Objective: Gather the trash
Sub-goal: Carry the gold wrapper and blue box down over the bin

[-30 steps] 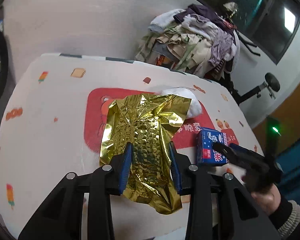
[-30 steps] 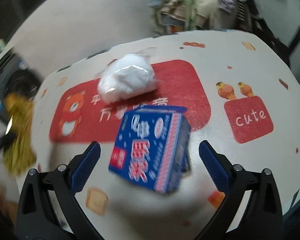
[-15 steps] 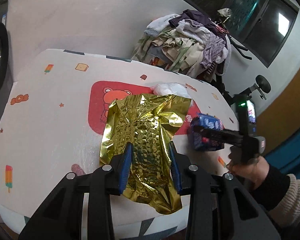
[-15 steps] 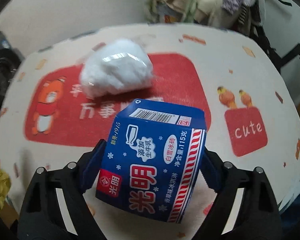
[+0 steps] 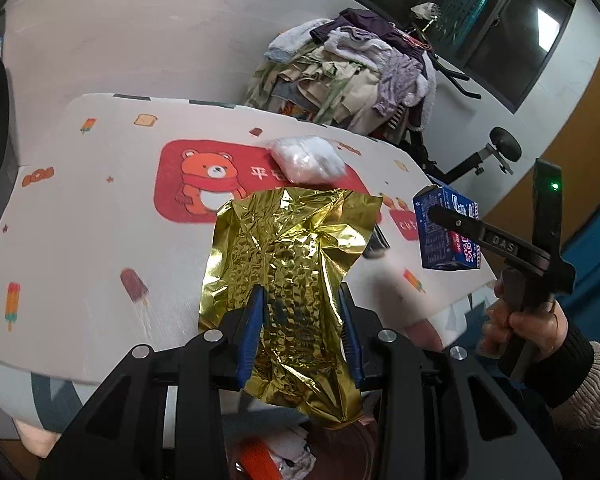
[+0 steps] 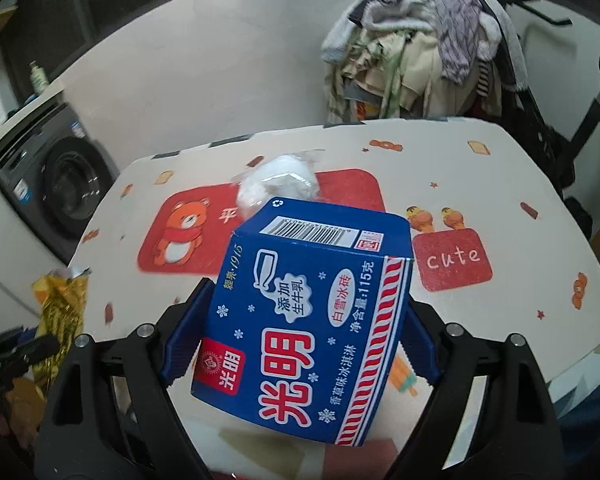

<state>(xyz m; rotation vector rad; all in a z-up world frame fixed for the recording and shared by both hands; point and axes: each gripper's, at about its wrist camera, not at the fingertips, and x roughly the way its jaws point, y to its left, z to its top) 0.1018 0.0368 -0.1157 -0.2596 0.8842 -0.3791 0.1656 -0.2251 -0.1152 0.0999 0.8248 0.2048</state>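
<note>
right wrist view: my right gripper [image 6: 300,336] clamped the light, crushable blue carton [image 6: 312,304] by its sides; my left gripper [image 5: 302,332] pinched crinkly gold foil [image 5: 292,280].

The right gripper [image 6: 300,336] fills the lower part of the frame. Its two blue pads press on the sides of a blue ice cream box [image 6: 308,312], which is tilted and held above the table [image 6: 540,208]. Behind the box, in the middle of the frame, a white plastic bag [image 6: 278,184] lies on the red bear print of the tablecloth. At the left edge, a crumpled gold foil wrapper [image 6: 60,312] hangs near a dark tool. In the upper right a pile of clothes [image 6: 420,52] stands behind the table. At the left stands a washing machine [image 6: 56,184].
</note>
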